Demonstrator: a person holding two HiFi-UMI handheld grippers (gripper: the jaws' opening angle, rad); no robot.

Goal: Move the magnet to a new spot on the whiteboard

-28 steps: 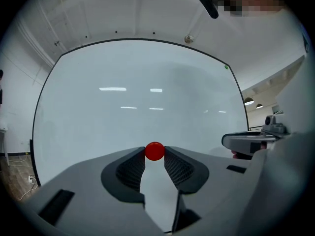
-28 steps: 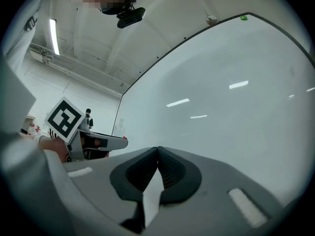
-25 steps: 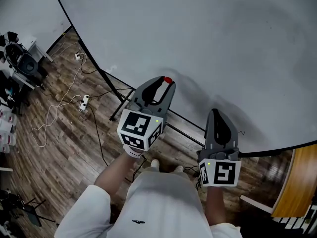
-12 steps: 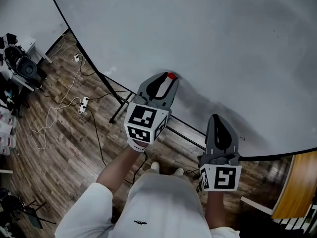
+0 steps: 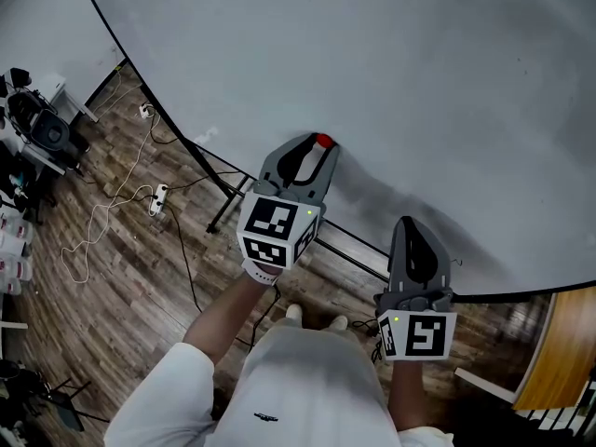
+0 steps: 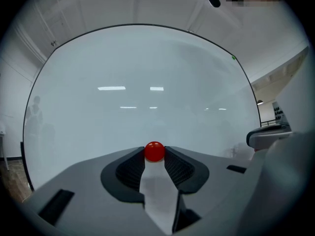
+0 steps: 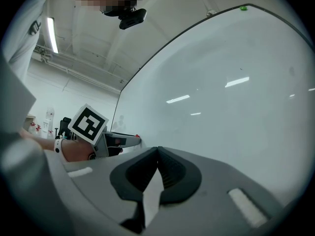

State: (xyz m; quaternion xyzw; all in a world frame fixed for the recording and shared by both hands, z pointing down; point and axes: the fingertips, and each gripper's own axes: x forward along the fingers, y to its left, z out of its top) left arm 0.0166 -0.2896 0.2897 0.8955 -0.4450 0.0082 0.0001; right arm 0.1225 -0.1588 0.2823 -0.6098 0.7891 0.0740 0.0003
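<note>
A large whiteboard [image 5: 419, 82] with a thin dark frame fills most of the head view, its surface blank apart from faint reflections of ceiling lights. Below it lies a wood-plank floor [image 5: 112, 287] with the dark legs of the board's stand [image 5: 228, 198] and a pale cable [image 5: 98, 217] trailing across the planks to the left. A person in white clothing [image 5: 298, 389] stands at the bottom of the view, both arms reaching forward. The left gripper [image 5: 315, 149] points up at the lower part of the whiteboard, just above its bottom edge; its jaws pinch a small round red magnet [image 5: 323, 142] between their tips, a narrow gap open behind it. The magnet sits right at the board's surface, though contact with the board cannot be made out. The right gripper [image 5: 408, 223] is held lower and to the right, well apart from the left one, pointing at the board's bottom edge; its jaws are pressed together at the tips with nothing between them.
</note>
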